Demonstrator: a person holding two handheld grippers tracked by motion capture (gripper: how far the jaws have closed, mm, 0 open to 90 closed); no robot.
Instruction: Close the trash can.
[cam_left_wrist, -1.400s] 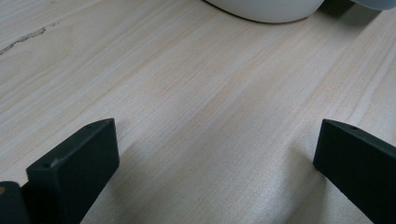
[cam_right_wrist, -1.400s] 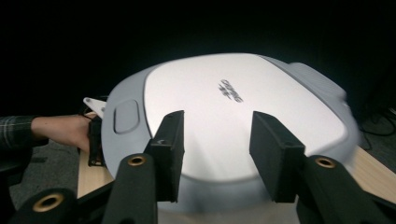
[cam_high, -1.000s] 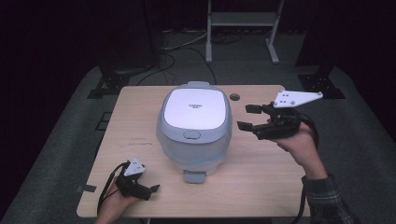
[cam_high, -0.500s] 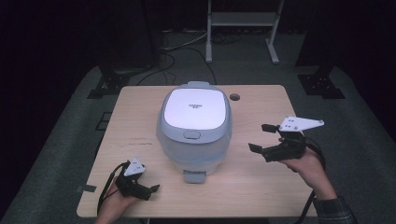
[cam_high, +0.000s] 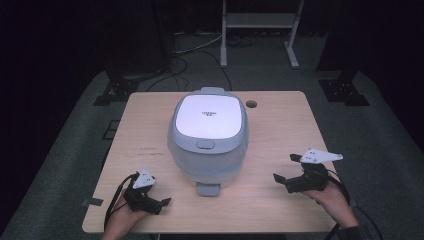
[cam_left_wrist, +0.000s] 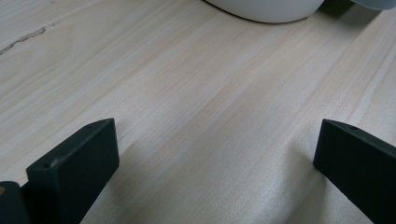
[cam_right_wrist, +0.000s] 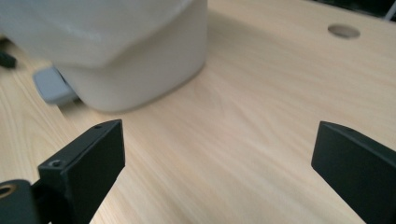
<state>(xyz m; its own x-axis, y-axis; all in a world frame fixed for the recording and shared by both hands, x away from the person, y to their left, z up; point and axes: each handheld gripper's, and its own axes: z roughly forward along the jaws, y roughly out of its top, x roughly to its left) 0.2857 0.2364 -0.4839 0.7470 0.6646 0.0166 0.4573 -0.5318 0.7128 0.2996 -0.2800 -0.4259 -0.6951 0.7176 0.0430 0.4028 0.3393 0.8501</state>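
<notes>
Two hand-held grippers, left (cam_high: 159, 203) and right (cam_high: 286, 171), rest on the tabletop (cam_high: 280, 125) flanking the cooker (cam_high: 209, 135); the right's jaws have just been opening, both now gape empty, probably parked.

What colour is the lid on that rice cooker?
The rice cooker's lid is white with a light grey rim; the high view shows it best.

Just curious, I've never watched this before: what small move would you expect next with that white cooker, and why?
Probably the right gripper moves in toward the rice cooker to reach its front latch button. The lid is down, both grippers rest apart from it, and the right jaws have just been opening with nothing between them.
</notes>
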